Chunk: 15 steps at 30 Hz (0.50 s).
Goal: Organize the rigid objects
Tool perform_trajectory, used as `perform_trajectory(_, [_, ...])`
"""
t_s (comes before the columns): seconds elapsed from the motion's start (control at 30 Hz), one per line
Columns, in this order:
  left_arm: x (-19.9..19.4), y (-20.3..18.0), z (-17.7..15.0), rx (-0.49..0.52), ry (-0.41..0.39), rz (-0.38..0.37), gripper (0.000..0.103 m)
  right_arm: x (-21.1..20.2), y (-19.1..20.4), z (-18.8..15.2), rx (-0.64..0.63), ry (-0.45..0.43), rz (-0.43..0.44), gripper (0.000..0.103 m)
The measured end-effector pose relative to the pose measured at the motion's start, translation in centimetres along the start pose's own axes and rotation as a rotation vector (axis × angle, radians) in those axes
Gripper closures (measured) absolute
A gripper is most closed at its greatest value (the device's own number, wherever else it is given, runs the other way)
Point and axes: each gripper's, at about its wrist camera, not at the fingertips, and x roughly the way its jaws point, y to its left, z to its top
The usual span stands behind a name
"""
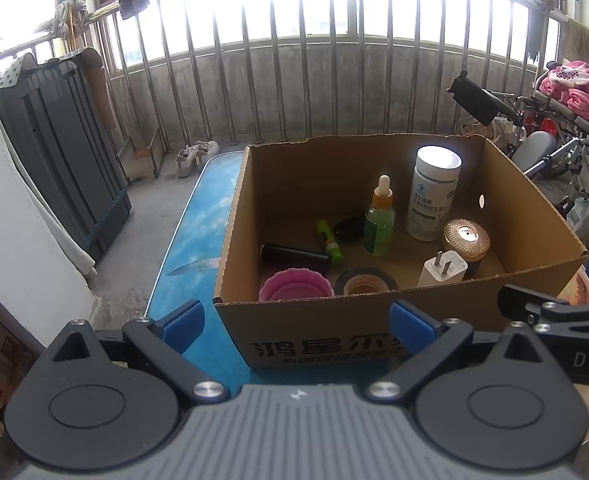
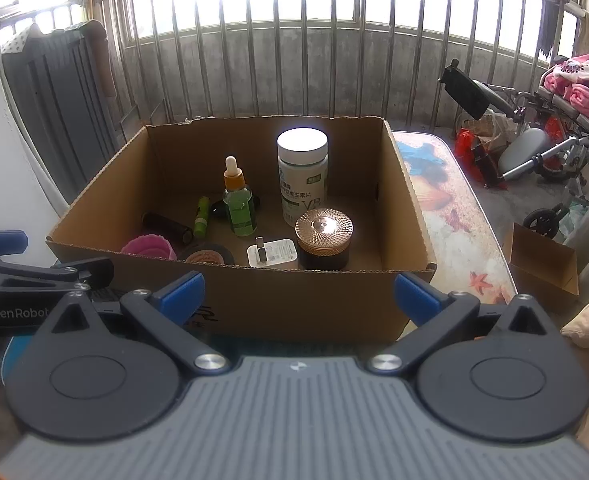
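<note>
I am hovering both my left gripper [image 1: 296, 326] and right gripper [image 2: 299, 294] spread and empty before the cardboard box [image 2: 254, 300], everything visible seemingly sitting packed inside already.

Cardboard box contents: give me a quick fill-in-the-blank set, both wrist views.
1. The tallest thing in the cardboard box is the white bottle with a ____ cap.
2. The dropper bottle holds ____ liquid.
3. The white charger plug lies right beside the dark jar, whose lid is ____ coloured.
4. Both the left claw and the right claw are ____ and hold nothing.

Missing words: white; green; copper; open
</note>
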Motion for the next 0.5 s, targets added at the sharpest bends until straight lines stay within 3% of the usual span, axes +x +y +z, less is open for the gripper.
perform_trajectory(0.5, [-0.06,-0.04,0.03,0.003,0.001,-0.002,0.004,-0.29,-0.1,-0.09,0.0,-0.003,-0.005,0.001])
